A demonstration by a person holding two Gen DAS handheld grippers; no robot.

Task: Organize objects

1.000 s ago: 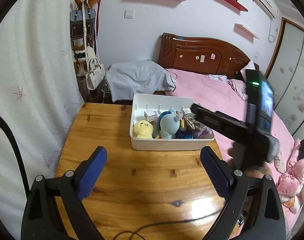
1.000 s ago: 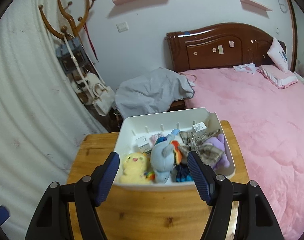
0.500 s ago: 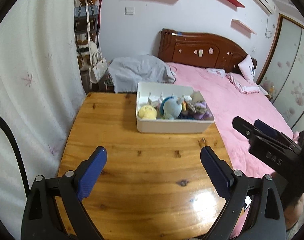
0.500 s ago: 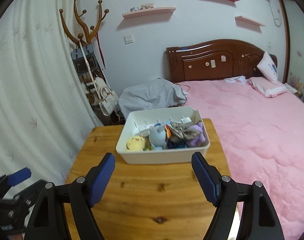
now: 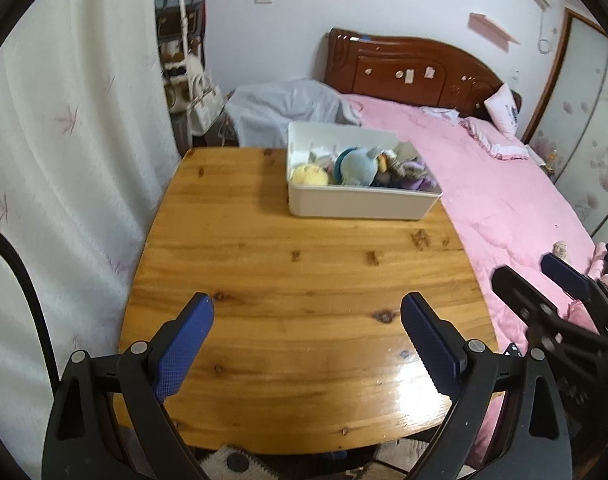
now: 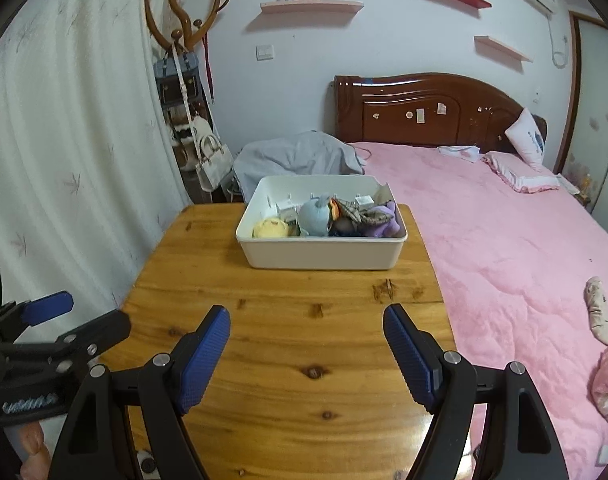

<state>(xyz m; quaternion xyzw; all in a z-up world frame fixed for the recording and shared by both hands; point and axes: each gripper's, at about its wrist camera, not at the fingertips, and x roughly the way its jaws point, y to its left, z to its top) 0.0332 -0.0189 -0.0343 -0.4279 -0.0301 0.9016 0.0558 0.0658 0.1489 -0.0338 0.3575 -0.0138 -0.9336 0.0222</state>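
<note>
Right wrist view: my right gripper [image 6: 306,344] has just been opening and stands wide with nothing between its jaws; the left gripper [image 5: 306,340] is likewise spread and empty. The bin [image 6: 322,258] sits at the table's [image 6: 287,360] far edge beside the bed [image 6: 504,240], toys [image 6: 316,220] piled inside. I judge the sorting finished; I should keep both grippers clear of the bin.

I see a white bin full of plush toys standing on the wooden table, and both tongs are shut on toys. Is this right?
Not quite. The white bin of plush toys does stand on the wooden table, but both wrist views show the left tongs and right tongs open and empty.
</note>
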